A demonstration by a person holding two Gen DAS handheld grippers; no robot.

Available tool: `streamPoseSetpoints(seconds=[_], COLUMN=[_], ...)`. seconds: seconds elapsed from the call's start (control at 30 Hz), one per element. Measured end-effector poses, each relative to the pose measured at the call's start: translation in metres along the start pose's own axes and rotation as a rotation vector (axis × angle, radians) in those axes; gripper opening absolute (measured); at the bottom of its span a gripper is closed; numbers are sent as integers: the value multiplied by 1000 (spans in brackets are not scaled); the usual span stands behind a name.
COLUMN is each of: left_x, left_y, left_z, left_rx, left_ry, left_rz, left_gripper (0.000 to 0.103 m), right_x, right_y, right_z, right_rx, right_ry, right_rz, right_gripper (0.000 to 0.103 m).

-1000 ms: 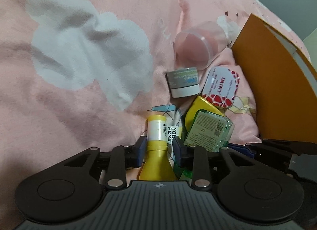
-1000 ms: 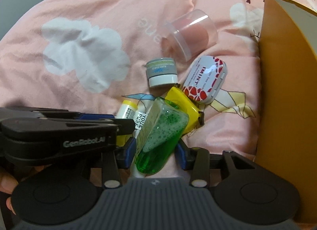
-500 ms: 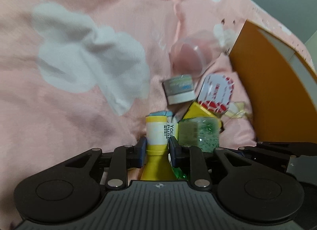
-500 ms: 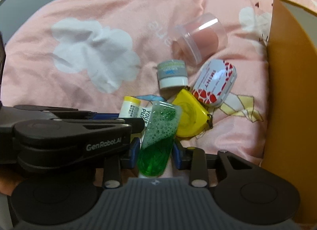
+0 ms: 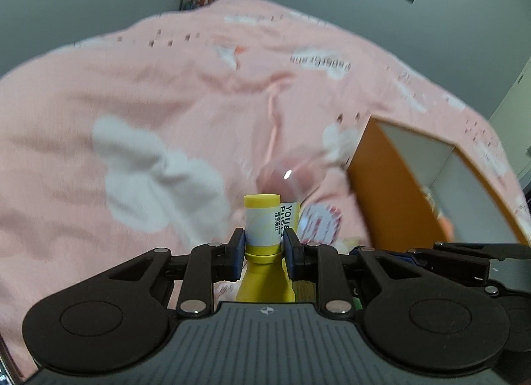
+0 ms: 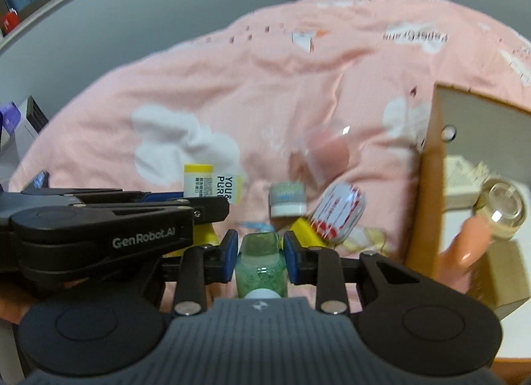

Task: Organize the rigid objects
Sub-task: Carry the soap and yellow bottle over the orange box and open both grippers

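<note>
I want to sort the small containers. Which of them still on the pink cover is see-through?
The clear plastic jar, lying on its side beyond the little grey-and-white pot and the red-and-white mint tin. Both of those are opaque.

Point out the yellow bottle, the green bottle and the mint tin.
yellow bottle [image 5: 262, 219], left wrist view, on its label.
green bottle [image 6: 260, 260], right wrist view, on its body.
mint tin [image 6: 338, 216], right wrist view, on its lid.

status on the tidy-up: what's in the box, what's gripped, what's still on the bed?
Done: the orange box already holds a glass jar and a few other items. In hand: left gripper clamps the yellow bottle; right gripper, jaws closing, holds the green bottle. Left on the pink bedding: mint tin, small grey jar, clear cup.
</note>
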State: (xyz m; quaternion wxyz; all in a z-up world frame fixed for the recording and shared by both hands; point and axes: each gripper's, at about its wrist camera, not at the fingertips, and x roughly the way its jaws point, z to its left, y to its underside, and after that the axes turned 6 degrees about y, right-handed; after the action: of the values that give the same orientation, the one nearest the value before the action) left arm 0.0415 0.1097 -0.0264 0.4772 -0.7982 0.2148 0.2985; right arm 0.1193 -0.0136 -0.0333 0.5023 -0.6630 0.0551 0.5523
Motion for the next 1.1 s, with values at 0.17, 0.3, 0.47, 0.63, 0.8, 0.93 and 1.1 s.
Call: streamPoseSetpoints(seconds=[0.17,0.3,0.47,0.63,0.8,0.93,1.1], left_x=[-17,-22,-20,1,32,63,97], left_y=[-18,-33,-50,-58,-59,-58,-58], left_z=[-19,-37,-67,-105,-144,-168,-180], left_rx=[14,31,59,112,185,235,252], left_ry=[56,107,182,292,359,379,343], left_rz=[-82,-136,-166,-114,-54,19,78], left_gripper=[27,27,27,27,27,27,27], right_x=[-32,-62,-97,-114,-111,-100,-79], right_y=[-14,-23,-35,-43,-40,-37,-37], right_z=[-15,-34,-63,-95,-133,-168,-198], right_rx=[37,84,134,142,173,215,240], right_ry=[-7,-11,21,162,257,307,354], right_rz=[-72,-125,-191,-207,-155,-92,-17], right_gripper=[29,29,29,29,29,29,29])
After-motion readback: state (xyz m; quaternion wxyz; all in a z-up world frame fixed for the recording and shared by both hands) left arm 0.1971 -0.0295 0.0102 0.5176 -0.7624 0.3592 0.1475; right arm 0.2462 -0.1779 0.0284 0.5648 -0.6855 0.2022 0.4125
